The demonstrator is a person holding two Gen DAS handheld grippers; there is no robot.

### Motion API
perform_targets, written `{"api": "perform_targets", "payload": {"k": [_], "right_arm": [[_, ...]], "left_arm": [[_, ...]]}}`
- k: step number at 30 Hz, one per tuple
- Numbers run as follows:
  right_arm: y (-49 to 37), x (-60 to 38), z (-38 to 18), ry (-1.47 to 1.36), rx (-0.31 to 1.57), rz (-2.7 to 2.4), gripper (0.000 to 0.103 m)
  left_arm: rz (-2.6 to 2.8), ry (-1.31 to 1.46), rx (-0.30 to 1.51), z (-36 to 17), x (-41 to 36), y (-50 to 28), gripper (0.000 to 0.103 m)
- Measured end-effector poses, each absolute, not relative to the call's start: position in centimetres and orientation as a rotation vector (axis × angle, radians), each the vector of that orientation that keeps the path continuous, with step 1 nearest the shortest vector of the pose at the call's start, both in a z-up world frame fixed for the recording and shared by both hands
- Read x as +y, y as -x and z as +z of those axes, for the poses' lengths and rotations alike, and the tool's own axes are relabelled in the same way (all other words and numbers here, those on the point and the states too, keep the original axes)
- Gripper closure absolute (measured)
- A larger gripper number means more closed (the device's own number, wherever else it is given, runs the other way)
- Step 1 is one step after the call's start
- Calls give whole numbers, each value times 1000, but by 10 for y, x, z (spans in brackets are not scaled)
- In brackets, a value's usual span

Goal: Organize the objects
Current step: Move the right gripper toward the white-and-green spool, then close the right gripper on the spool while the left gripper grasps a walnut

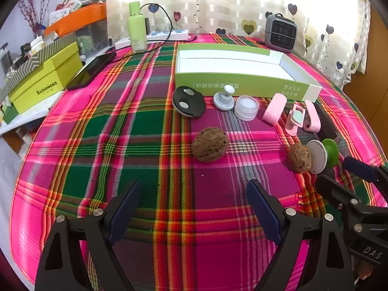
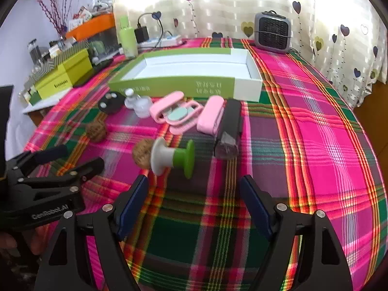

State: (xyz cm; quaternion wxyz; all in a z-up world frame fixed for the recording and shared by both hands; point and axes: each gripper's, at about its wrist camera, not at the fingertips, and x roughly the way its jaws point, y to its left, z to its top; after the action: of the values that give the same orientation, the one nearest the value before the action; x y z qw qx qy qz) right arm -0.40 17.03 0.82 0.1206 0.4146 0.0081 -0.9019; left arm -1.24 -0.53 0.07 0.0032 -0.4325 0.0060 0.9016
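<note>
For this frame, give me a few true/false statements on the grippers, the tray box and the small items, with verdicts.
1. The green-and-white tray box has items in it. False: its white inside looks bare; the items lie on the cloth in front of it.
2. Both grippers are open and hold nothing. True: left gripper, right gripper.
3. Two brown walnuts lie on the cloth. True: one near the middle, one beside the green-and-white knob.
4. The green-and-white knob stands upright. False: it lies on its side.
5. The black round case lies right of the pink clip. False: left of it.
</note>
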Motion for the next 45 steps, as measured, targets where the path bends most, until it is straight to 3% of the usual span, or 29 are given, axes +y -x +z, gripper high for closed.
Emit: {"api": "perform_targets", "payload": {"k": [7,29,45], "right_arm": [[10,168,18,-1160,9,-2648,26],[21,166,16,-1198,-16,-2624,51],[22,164,20,-1173,-17,-2590,69]], "left_arm": [[2832,1334,-7,5,-13,13,15],[2800,1237,-48,13,-24,28,21],[2753,1264,-54,9,-18,39,48]]}}
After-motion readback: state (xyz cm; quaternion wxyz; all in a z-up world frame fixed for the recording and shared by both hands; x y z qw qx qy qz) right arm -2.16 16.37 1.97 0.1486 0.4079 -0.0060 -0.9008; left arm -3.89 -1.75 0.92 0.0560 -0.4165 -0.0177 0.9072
